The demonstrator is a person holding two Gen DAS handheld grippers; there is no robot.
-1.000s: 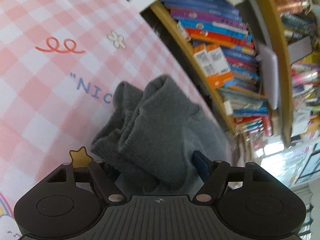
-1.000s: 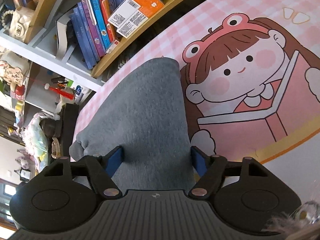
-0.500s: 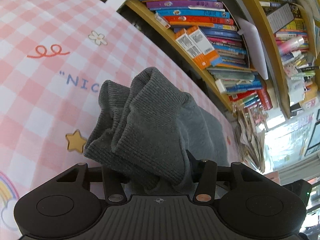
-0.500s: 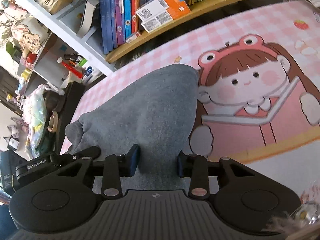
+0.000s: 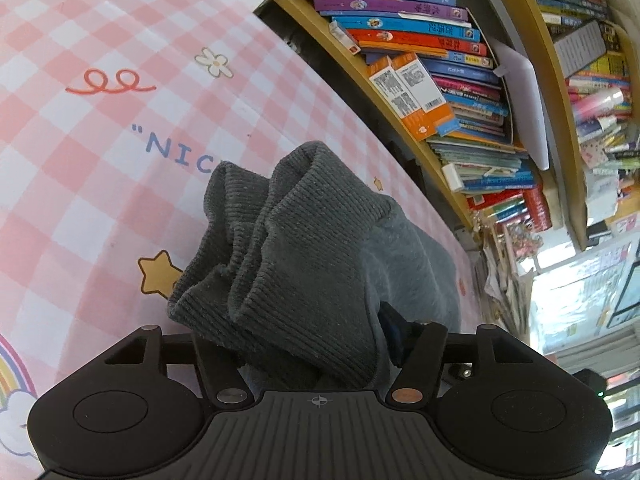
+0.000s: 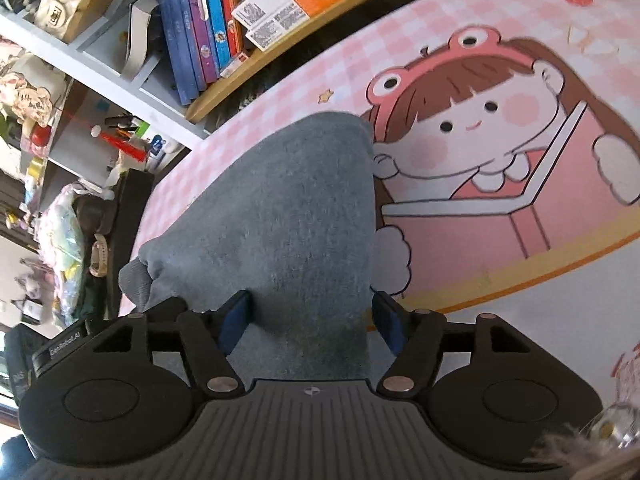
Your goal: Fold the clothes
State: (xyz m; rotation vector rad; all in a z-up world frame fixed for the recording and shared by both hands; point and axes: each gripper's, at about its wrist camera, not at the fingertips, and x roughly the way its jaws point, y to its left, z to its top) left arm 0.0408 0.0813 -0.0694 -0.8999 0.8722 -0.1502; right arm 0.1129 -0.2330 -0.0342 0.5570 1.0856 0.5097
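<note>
A grey garment lies on the pink checked cartoon table cover. In the left wrist view its ribbed cuffs (image 5: 296, 248) bunch up over my left gripper (image 5: 308, 344), whose jaws are spread wide around the cloth; the left fingertip is hidden under the fabric. In the right wrist view the garment's smooth grey body (image 6: 296, 216) stretches away from my right gripper (image 6: 310, 320), whose blue-padded fingers (image 6: 234, 320) stand apart on either side of the cloth without pinching it.
A wooden bookshelf (image 5: 440, 80) packed with books runs along the table's far edge; it also shows in the right wrist view (image 6: 248, 24). The cover's girl drawing (image 6: 472, 120) lies right of the garment. Cluttered shelves and bags (image 6: 60, 200) stand at the left.
Both grippers closed on the garment half a second ago and have now opened again. The cuffs have risen and bunched higher over the left gripper.
</note>
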